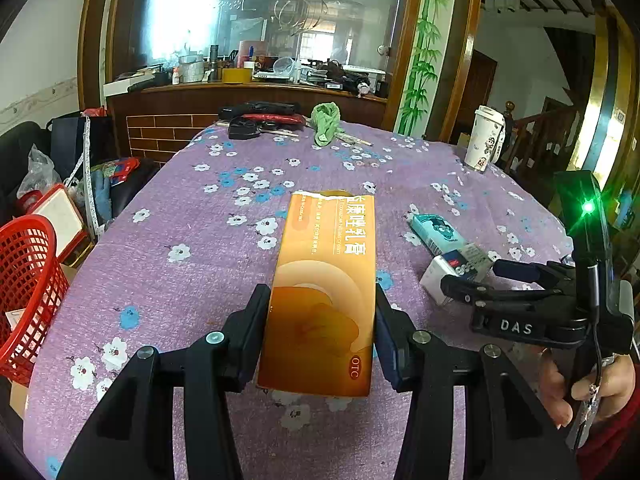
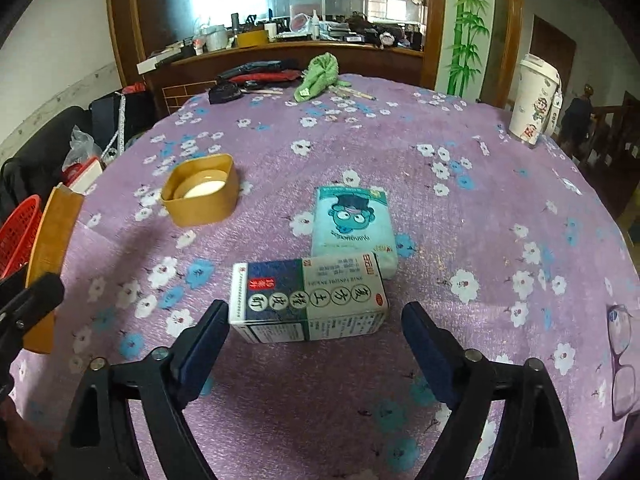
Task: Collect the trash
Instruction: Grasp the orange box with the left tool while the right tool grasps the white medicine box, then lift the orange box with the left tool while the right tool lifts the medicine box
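Your left gripper [image 1: 320, 344]: fingers [image 1: 250, 336] pinching the long orange carton [image 1: 324, 292] across its width, pads on both side faces. Carton runs straight out ahead of the fingers, torn far end pointing away, lifted above the purple flowered surface [image 1: 180, 280]. Gripper tilted downward.

Your right gripper [image 2: 316, 344]: fingers [image 2: 202, 344] spread wide, nothing gripped. White-and-blue medicine box [image 2: 308, 304] lies flat on the surface just ahead of and between the tips, not touched. Teal tissue pack [image 2: 352, 224] lies just beyond it, touching its far corner. Gripper pitched steeply down; your hand [image 1: 584, 384] wraps the handle behind it.

Farther left of the right fingers: open orange tub [image 2: 200, 192]. Red basket [image 1: 28, 292] sits off the surface edge, left of the left fingers.
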`<state>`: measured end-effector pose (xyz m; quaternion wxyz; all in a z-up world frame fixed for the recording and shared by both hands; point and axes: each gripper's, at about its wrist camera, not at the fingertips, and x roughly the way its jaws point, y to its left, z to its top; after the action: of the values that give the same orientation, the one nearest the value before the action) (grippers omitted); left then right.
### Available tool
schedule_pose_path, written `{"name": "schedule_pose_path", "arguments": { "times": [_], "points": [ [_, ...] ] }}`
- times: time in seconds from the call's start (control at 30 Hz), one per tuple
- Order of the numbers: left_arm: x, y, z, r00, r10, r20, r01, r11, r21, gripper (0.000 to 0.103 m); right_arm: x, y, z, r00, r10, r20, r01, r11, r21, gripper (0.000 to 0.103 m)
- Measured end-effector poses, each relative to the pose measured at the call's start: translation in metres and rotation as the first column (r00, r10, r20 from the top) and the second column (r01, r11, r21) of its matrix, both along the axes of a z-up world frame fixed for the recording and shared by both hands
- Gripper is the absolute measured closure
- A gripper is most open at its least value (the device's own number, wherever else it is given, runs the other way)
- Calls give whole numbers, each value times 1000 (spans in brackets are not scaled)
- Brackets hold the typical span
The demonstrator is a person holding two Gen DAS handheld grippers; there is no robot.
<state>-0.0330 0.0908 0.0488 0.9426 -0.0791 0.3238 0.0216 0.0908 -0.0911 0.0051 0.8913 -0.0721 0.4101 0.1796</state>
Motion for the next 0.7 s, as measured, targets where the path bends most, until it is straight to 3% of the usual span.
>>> {"name": "schedule_pose_path", "arguments": {
  "times": [0.17,0.33,0.7],
  "points": [
    [2,1,-3,1000,13,-22,-13,1000,-1,56,-5,-6,5,1000,5,20,-5,999,36,22],
    [0,0,-3,999,25,-21,-24,1000,15,56,-19,-11,23,994,11,111,-20,997,77,22],
    [-1,-9,-1,999,43,-17,-42,996,84,56,-30,-7,31,988,54,145,-68,993,99,22]
  ]
}}
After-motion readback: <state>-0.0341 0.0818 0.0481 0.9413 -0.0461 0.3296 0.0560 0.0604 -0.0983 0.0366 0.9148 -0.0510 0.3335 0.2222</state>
